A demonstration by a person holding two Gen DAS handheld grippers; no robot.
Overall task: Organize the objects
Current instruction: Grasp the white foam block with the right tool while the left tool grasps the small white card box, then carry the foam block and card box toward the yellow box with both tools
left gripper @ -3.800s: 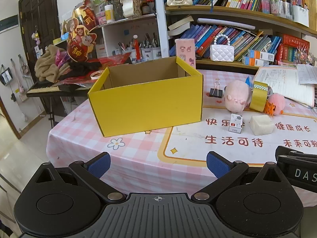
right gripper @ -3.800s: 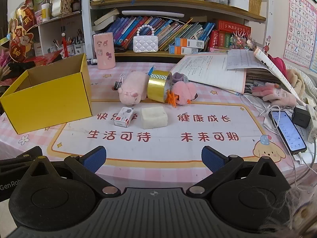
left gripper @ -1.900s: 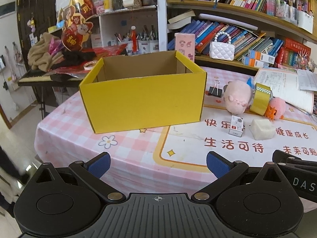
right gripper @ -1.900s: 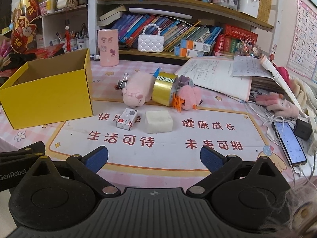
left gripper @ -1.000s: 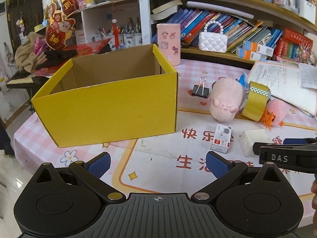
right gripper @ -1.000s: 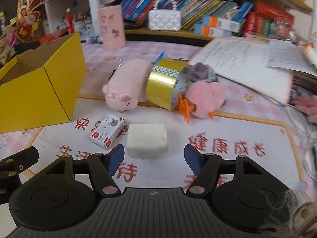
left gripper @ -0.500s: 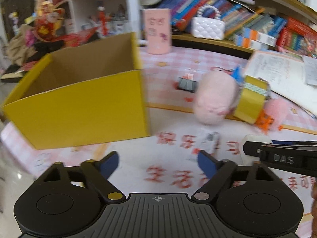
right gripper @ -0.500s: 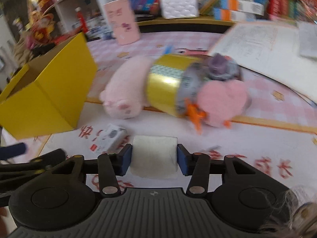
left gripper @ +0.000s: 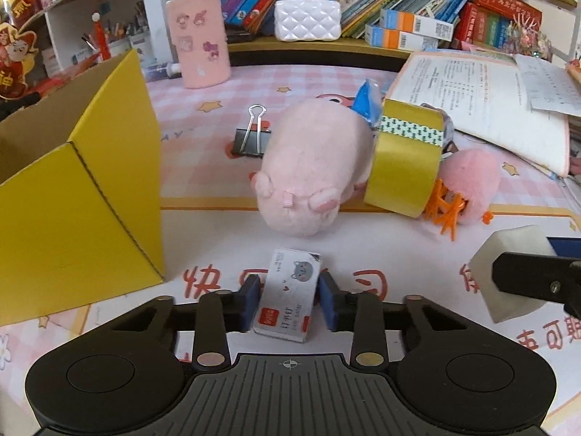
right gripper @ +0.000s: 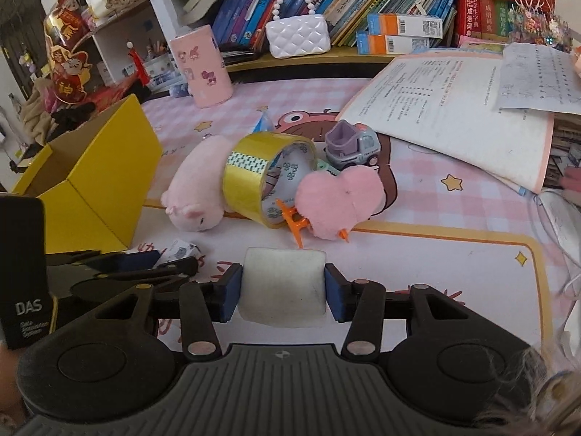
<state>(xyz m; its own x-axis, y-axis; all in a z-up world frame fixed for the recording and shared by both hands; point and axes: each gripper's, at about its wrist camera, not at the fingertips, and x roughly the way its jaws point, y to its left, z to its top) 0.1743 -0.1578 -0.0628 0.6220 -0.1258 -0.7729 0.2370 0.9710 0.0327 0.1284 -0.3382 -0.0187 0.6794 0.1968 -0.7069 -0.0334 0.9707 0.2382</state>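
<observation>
My left gripper (left gripper: 289,299) is shut on a small white staple box (left gripper: 288,294) with a red label, on the table mat. My right gripper (right gripper: 283,289) is shut on a white sponge block (right gripper: 283,287), which also shows at the right of the left wrist view (left gripper: 508,272). The open yellow cardboard box (left gripper: 83,196) stands to the left, also in the right wrist view (right gripper: 94,185). Behind lie a pink plush pig (left gripper: 312,167), a gold tape roll (left gripper: 403,163), a pink fluffy clip (right gripper: 337,200), a black binder clip (left gripper: 250,138) and a purple toy truck (right gripper: 348,145).
A pink cup (left gripper: 198,40) and a white quilted purse (left gripper: 308,18) stand at the back before the bookshelf. An open workbook (right gripper: 454,109) lies at the back right. The left gripper's body (right gripper: 54,276) is close on the right gripper's left.
Both grippers moved forward and down to the table and closed: the left around the staple box, the right around the sponge block. Earlier both were open and held back from the table.
</observation>
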